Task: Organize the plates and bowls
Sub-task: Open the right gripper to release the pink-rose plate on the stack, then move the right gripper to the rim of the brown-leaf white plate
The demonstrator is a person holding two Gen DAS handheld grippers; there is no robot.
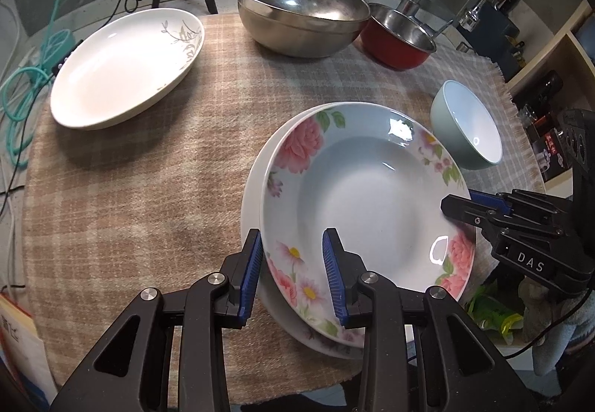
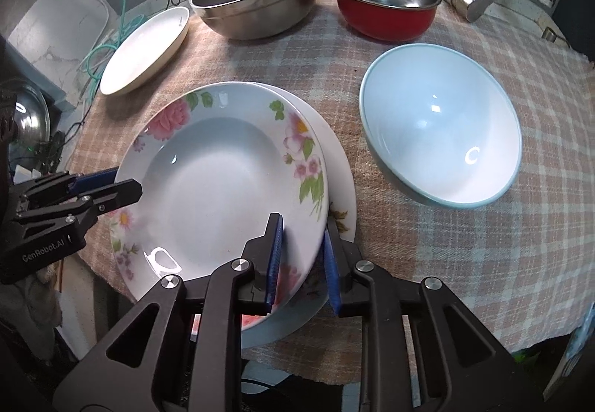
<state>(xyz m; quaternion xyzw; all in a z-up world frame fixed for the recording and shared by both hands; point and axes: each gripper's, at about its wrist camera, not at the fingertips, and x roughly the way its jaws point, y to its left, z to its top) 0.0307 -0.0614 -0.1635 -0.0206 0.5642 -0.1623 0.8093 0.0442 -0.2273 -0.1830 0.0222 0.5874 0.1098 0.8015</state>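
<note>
The floral plate (image 1: 357, 196) sits between my two grippers, tilted on a plain white plate (image 1: 253, 196) beneath it. My left gripper (image 1: 293, 263) straddles its near rim with jaws spread, not yet pinching; my right gripper (image 2: 301, 255) brackets the opposite rim, and I cannot tell whether it truly bites. Two holds steady a glossy, slippery ceramic edge (my guess). Ahead of my right gripper stands a pale green bowl (image 2: 442, 129), smooth and deep; farther off are a steel bowl (image 1: 297, 10), a red bowl (image 1: 398, 36) and an oval white plate (image 1: 122, 66) on the checked cloth (image 1: 178, 170) covering the desk.
</note>
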